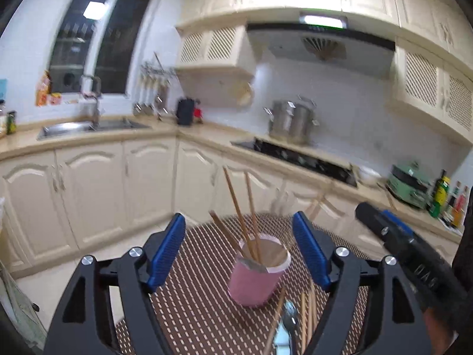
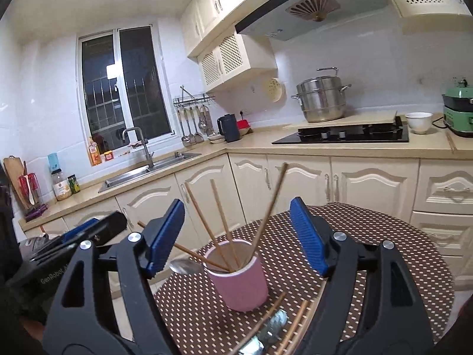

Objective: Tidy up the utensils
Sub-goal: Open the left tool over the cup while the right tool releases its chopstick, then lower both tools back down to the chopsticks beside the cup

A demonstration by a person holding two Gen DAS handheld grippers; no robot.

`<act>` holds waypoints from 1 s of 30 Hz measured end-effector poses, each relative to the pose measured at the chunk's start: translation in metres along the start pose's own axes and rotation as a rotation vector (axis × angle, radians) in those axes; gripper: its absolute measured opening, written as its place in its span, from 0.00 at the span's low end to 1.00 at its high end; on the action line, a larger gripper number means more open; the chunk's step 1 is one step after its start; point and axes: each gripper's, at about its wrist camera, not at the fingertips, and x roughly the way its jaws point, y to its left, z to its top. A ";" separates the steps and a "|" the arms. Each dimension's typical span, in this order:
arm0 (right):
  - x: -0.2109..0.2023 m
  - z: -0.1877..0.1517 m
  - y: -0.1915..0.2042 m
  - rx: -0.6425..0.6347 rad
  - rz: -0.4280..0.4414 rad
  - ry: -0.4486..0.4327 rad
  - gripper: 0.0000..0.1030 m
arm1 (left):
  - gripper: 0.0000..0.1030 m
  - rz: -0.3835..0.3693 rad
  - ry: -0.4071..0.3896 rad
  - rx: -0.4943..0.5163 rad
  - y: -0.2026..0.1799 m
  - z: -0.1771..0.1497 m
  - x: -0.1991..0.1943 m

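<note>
Pink cup [image 2: 239, 281] stands upright on dotted tabletop [image 2: 384, 254], several chopsticks [image 2: 218, 224] leaning out of it at wide angles. More loose chopsticks [image 1: 306, 319] and spoon [image 1: 288, 325] lie flat just in front of cup. Left gripper [image 1: 239, 254] jaws wide open, empty, cup between them. Right gripper [image 2: 236, 236] jaws equally wide, empty, hovering above cup. Risk: lowering either jaw could snag leaning sticks, tip cup. Thin sticks flat on tabletop likely slip from pinch.

Both the left gripper [image 1: 239, 254] and right gripper [image 2: 238, 236] hover with jaws spread wide, holding nothing.
</note>
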 end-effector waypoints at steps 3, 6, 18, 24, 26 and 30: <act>-0.013 -0.005 -0.011 -0.012 -0.031 0.018 0.73 | 0.71 -0.050 0.115 0.031 -0.001 -0.011 0.012; -0.018 -0.013 -0.023 -0.021 -0.070 0.060 0.74 | 0.71 -0.078 0.240 0.072 -0.007 -0.028 0.027; -0.013 -0.072 -0.068 0.048 -0.135 0.330 0.74 | 0.71 -0.149 0.569 0.211 -0.026 -0.098 0.085; -0.010 -0.098 -0.083 0.097 -0.151 0.405 0.74 | 0.71 -0.096 0.631 0.263 -0.026 -0.119 0.107; -0.006 -0.104 -0.085 0.104 -0.153 0.422 0.74 | 0.71 -0.098 0.641 0.274 -0.030 -0.120 0.113; -0.001 -0.113 -0.086 0.112 -0.147 0.451 0.74 | 0.61 -0.110 0.660 0.320 -0.041 -0.129 0.120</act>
